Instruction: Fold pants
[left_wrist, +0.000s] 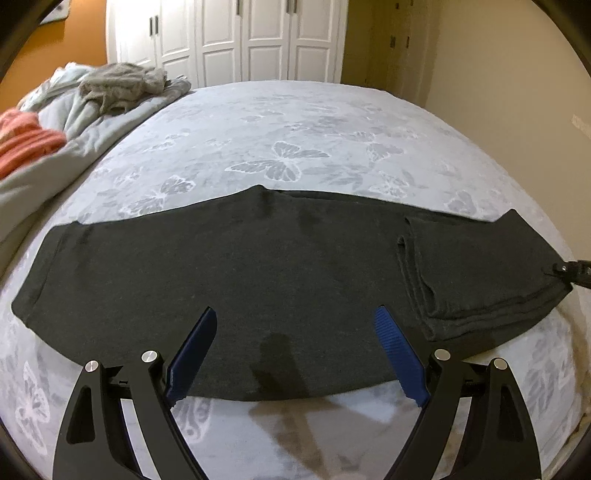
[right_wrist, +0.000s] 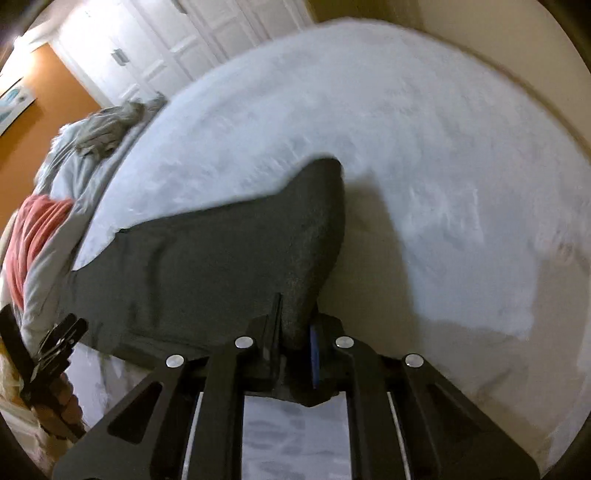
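Dark grey pants (left_wrist: 258, 266) lie flat across the bed, folded lengthwise, with a layered folded end at the right. My left gripper (left_wrist: 295, 325) is open, its blue fingers (left_wrist: 195, 354) hovering over the pants' near edge and holding nothing. My right gripper (right_wrist: 295, 325) is shut on the right end of the pants (right_wrist: 207, 266) and lifts that end off the bed; its tip also shows in the left wrist view (left_wrist: 569, 269) at the pants' right edge. The left gripper shows in the right wrist view (right_wrist: 55, 347) at far left.
The bed (left_wrist: 295, 140) has a pale grey butterfly-print sheet. A grey blanket heap (left_wrist: 122, 88) and an orange cloth (left_wrist: 26, 140) lie at the far left. White closet doors (left_wrist: 229, 37) stand behind the bed, a beige wall at the right.
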